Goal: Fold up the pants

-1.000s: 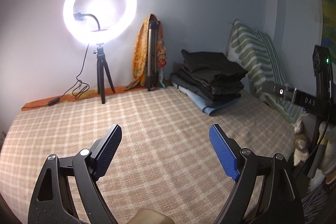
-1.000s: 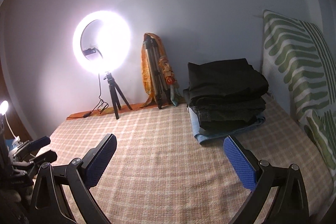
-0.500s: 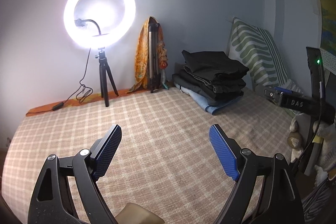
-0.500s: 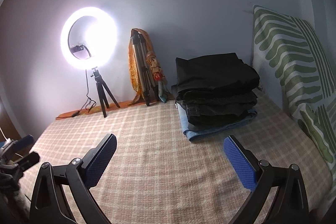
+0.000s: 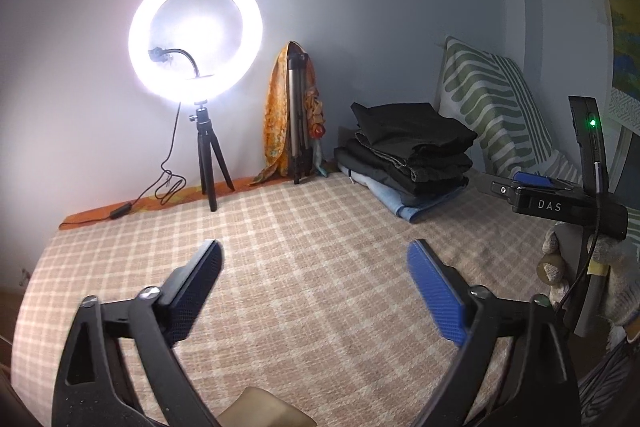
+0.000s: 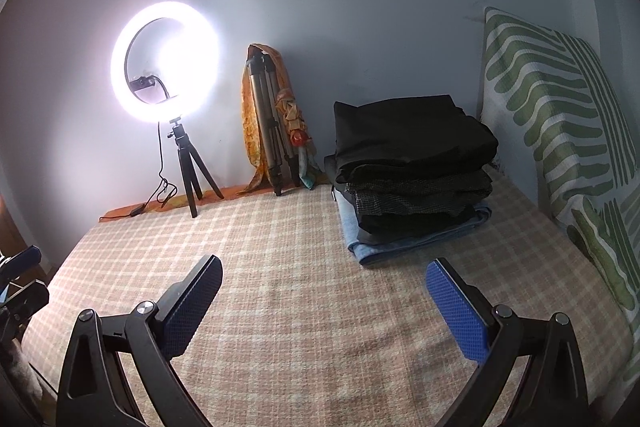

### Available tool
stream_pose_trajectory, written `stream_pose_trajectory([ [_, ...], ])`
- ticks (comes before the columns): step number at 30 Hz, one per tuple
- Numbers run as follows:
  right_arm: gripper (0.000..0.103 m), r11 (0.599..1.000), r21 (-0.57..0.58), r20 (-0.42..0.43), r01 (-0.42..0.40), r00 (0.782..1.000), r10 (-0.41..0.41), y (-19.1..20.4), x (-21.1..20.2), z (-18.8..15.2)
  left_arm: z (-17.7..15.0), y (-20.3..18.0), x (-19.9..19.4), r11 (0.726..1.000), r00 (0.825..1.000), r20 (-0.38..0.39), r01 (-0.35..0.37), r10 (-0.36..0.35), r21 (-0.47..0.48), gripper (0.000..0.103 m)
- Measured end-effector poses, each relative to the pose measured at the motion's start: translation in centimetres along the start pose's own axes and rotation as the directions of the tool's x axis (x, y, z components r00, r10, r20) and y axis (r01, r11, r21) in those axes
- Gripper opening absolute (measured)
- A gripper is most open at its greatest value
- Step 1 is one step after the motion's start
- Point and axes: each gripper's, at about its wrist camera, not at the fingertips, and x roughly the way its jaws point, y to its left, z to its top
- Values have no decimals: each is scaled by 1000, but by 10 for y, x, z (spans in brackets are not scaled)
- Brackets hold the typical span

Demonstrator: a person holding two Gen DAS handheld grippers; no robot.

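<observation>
My left tool (image 5: 314,279), seen from its own wrist camera: both black arms reach forward, the blue-padded fingers (image 5: 436,291) spread wide apart, nothing between them. My right tool (image 6: 324,285), seen from its wrist camera: same pose, fingers (image 6: 456,309) splayed wide and empty. At the right edge of the left view, my right hand (image 5: 616,279), in a pale knit glove, grips the handle of the right tool. At the left edge of the right view, part of my left tool shows.

Dim room, ring light (image 5: 195,35) glaring white; soft wall shadows, fisheye-bent dark corners
</observation>
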Motion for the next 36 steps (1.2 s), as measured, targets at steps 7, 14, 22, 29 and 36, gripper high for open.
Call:
stream_pose_trajectory([
  [7, 103, 999, 32, -3, -26, 1000, 26, -2, 1, -2, 0, -1, -1, 1000, 1000, -5, -10, 10, 8, 102],
  [14, 103, 997, 66, -1, -44, 999, 44, -6, 0, -2, -1, -2, -2, 1000, 1000, -2, -11, 11, 9, 102],
  [22, 103, 998, 48, -4, -37, 999, 37, -4, 0, -2, -1, -3, -1, 1000, 1000, -3, -5, 5, 14, 102],
  [29, 103, 998, 44, -9, -38, 999, 38, -3, 2, -3, -1, -4, -1, 1000, 1000, -5, -2, 2, 15, 102],
  [36, 103, 998, 42, -11, -37, 999, 37, -3, 2, -3, 0, -6, -2, 1000, 1000, -3, -2, 2, 18, 102],
])
